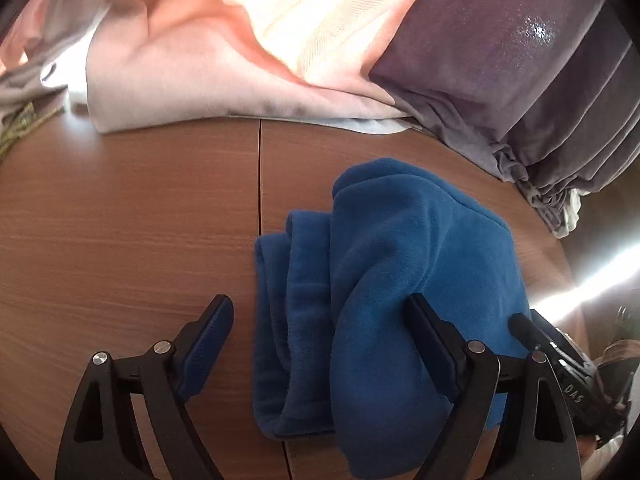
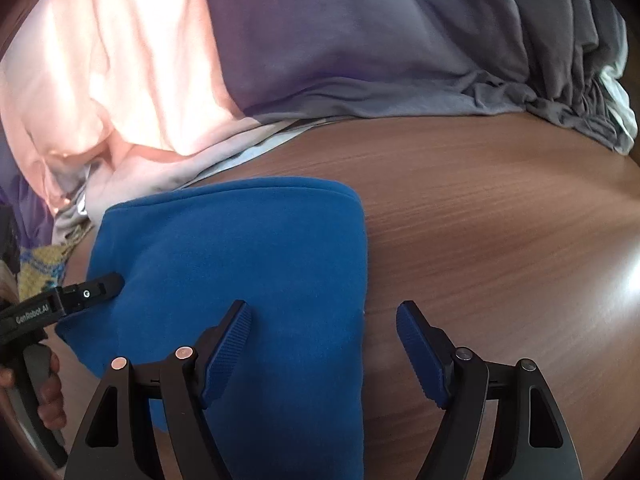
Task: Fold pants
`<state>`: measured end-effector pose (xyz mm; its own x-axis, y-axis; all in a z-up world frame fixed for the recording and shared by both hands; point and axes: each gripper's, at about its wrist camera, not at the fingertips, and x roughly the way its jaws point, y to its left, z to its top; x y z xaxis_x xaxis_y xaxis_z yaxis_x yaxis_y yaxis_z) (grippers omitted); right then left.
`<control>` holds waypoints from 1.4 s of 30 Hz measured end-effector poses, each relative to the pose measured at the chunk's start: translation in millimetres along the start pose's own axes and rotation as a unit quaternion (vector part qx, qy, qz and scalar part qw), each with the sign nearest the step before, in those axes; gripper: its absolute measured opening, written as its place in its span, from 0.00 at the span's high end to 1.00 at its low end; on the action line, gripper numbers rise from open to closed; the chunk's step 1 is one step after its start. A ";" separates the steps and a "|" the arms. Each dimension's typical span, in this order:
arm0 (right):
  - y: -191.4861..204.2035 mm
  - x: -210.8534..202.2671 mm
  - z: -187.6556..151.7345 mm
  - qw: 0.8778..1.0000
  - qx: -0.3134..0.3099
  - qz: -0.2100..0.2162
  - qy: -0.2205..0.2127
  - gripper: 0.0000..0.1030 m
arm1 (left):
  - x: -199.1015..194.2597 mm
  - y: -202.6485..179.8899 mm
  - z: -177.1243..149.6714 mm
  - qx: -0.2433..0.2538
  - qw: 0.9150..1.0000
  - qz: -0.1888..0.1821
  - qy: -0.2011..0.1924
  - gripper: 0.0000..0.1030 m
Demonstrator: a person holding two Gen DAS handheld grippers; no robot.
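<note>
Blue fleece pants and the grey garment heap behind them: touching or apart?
Apart. The left wrist view shows bare wooden table between the blue fleece pants and grey garment heap.

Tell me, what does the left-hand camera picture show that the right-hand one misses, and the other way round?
Only the left view shows the layered folds along one edge of the blue pants and the seam line running across the wooden table. Only the right view shows a person's hand gripping the other tool's handle, and a yellow patterned cloth. Both show the folded blue pants lying on the table, the pink cloth and grey-purple fabric heaped behind, and each camera's own fingers spread open over the pants: left gripper, right gripper.
</note>
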<state>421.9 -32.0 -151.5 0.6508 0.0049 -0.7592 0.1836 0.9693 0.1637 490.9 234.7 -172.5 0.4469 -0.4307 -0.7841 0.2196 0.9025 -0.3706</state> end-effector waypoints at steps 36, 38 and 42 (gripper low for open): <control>20.8 -17.4 26.7 0.998 -0.033 0.058 0.001 0.77 | -35.0 -3.7 -0.4 -0.023 0.994 -0.081 -0.076 0.71; 26.3 -23.4 28.3 0.997 -0.039 0.063 -0.006 0.78 | -46.4 -1.5 -1.7 -0.021 0.993 -0.079 -0.090 0.72; 41.9 -36.2 29.4 0.995 -0.054 0.076 -0.022 0.78 | -76.6 5.1 -3.4 -0.010 0.990 -0.069 -0.119 0.79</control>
<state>427.7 1.2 -98.6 0.6970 0.1442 -0.7025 0.0031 0.9790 0.2041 454.8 272.3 -116.0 0.6067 -0.5374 -0.5858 0.2770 0.8336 -0.4778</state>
